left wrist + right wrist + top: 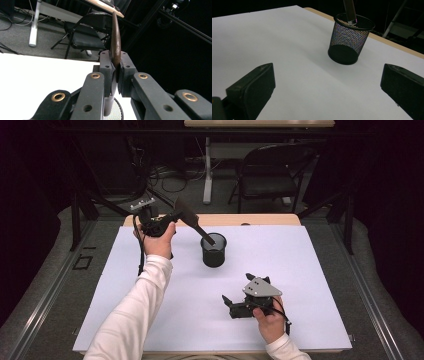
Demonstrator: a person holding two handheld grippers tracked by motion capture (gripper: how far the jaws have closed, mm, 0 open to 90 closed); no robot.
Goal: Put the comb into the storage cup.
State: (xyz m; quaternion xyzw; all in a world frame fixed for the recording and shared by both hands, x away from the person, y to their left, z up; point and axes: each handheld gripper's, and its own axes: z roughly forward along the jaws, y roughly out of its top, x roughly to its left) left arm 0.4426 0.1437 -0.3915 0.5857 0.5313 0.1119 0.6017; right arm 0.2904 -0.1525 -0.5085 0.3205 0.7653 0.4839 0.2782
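My left gripper [173, 216] is raised over the far left of the white table and is shut on a dark brown flat utensil [187, 215]. In the left gripper view the utensil [116, 37] stands edge-on between the pads of that gripper [116, 63]. Its thin end slants down into a black mesh cup [214, 251] at the table's middle; the right gripper view shows that end [350, 10] inside the cup [348, 37]. My right gripper [239, 288] rests low near the front right, open, jaws wide with nothing between them [327, 82], facing the cup.
The white table sheet [310, 270] has a wooden edge [270, 219] at the back. A black folding chair [270, 172] and a white desk leg [207, 170] stand on the floor beyond. Cables trail from both grippers.
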